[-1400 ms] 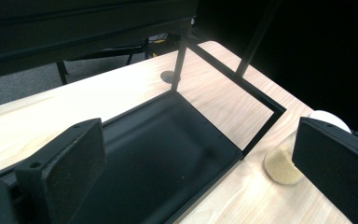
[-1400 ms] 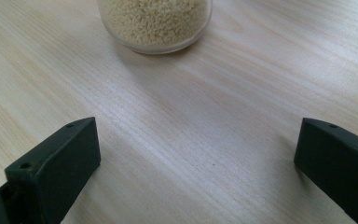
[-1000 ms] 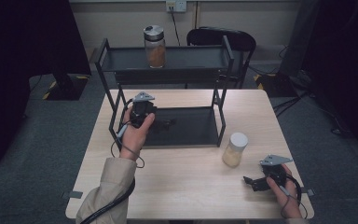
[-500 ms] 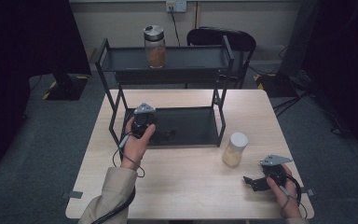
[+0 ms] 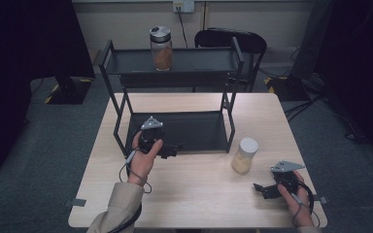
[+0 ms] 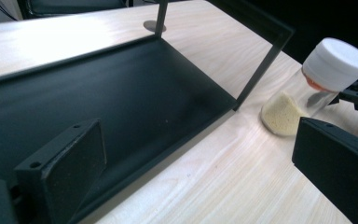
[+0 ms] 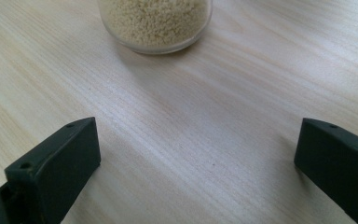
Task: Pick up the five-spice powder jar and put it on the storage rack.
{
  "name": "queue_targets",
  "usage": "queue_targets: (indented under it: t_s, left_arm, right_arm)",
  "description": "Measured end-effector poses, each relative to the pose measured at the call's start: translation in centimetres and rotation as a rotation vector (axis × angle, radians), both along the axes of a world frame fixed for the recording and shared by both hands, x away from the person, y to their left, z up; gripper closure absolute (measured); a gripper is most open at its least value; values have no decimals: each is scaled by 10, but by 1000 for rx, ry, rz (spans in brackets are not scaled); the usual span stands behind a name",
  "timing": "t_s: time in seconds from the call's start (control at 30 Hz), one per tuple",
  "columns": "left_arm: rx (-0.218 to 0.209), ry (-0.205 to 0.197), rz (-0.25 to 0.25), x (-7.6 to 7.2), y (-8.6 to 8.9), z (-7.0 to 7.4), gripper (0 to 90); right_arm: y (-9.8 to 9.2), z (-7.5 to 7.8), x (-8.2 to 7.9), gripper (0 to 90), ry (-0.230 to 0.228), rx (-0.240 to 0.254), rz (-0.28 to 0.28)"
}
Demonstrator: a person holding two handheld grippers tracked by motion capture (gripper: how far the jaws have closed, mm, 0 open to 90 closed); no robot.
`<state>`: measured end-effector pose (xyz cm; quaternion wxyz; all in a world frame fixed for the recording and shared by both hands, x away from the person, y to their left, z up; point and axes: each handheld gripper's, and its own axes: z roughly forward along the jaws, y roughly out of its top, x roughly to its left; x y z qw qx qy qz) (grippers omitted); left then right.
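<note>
— Counting jars: how many?

— Two. One with a white lid stands on the table, just right of the rack's front right leg. One with a metal lid stands on the rack's top shelf.

— And grippers?

— Two. The left gripper sits at the front edge of the rack's bottom shelf, jaws apart, nothing between them. The right gripper lies low on the table near the white-lidded jar, jaws wide apart, empty.

— Chairs?

— One, behind the table.

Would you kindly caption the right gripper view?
Open right gripper facing a jar of pale grains on the wooden table.
</note>
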<state>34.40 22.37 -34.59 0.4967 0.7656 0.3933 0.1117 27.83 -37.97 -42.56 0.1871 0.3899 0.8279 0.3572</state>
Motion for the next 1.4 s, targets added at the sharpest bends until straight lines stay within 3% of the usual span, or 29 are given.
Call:
queue_targets:
  t_s: [0.3,0.8,1.4]
  left_arm:
    - [-13,29,0,-7,6,-21,19]
    - [21,65,0,-21,12,-52,19]
    - [58,82,42,-38,34,-69,19]
  right_arm:
    - [0,0,0,0,0,0,0]
    - [0,0,0,0,0,0,0]
    - [0,0,0,0,0,0,0]
